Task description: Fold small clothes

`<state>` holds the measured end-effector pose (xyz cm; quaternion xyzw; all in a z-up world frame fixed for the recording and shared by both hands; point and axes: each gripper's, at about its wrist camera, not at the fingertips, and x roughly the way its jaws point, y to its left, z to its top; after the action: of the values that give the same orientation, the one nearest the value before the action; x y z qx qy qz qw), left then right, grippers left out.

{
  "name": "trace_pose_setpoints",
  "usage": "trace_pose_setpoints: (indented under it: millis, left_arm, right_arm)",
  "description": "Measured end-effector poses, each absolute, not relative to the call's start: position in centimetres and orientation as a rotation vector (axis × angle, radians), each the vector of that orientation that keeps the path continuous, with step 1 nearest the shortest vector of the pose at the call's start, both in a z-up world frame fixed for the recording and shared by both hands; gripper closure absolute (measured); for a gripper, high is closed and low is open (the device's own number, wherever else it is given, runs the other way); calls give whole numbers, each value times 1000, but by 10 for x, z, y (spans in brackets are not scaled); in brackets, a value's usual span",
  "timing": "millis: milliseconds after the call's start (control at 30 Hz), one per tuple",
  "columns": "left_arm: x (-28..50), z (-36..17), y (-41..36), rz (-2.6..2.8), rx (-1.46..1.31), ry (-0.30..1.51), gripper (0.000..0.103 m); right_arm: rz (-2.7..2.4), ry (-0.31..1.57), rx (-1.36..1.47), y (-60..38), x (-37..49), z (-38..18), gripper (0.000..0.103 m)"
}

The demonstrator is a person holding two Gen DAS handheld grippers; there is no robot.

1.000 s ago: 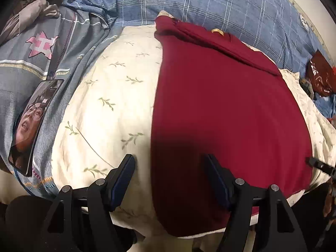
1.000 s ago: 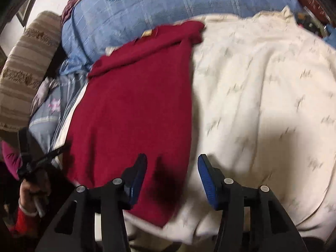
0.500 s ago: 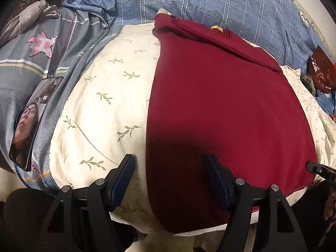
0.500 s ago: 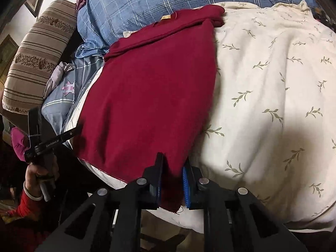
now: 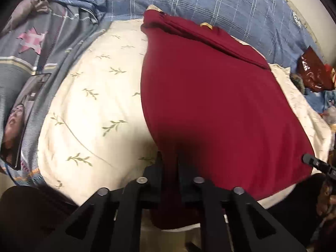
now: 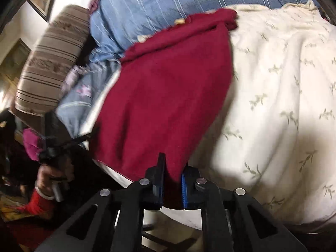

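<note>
Plainly, we read no writing anywhere. Our left gripper (image 5: 170, 168) fingers (image 5: 158, 168) pinch the red garment (image 5: 214, 105) hem. Our right gripper (image 6: 172, 178) fingers (image 6: 184, 180) clamp its other corner.

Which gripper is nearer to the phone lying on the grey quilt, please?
Left. The left gripper grips the red garment's near corner on the phone's side; the right gripper grips the opposite near corner, farther away.

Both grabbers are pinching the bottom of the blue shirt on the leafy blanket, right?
Not blue: the shirt is dark red. Both wrist views show it, with the left hand-held gripper and right hand-held gripper pinching its bottom edge on the leafy blanket.
</note>
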<state>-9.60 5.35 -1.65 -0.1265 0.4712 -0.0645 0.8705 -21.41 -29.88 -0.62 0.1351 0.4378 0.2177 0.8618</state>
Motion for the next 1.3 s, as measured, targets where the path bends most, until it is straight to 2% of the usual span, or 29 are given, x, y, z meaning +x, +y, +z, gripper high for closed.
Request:
trace_pose_setpoints:
  millis: [333,600,833,1033,1233,1300]
  left_arm:
    - [-80,47,79,-229,-325,835,95]
    - [-12,77,81,-227,-328,729,95]
    - [86,70,60,-152,-289,688,95]
    - [174,41,56,-94,-305,747,95]
    - [230,18,59,-104,-336,797,92]
    - [241,13,64,-104,-353,821,89]
  right_arm:
    - [527,746,361,-303,-181,41,92]
    - [482,609,381,-305,-101,77,93]
    - [382,594,344,-311,-15,90,93]
    - [316,624,381,-324,53,80,93]
    - [273,658,408,-327,108,62,92]
    - [267,678,414,-327,121,57,86]
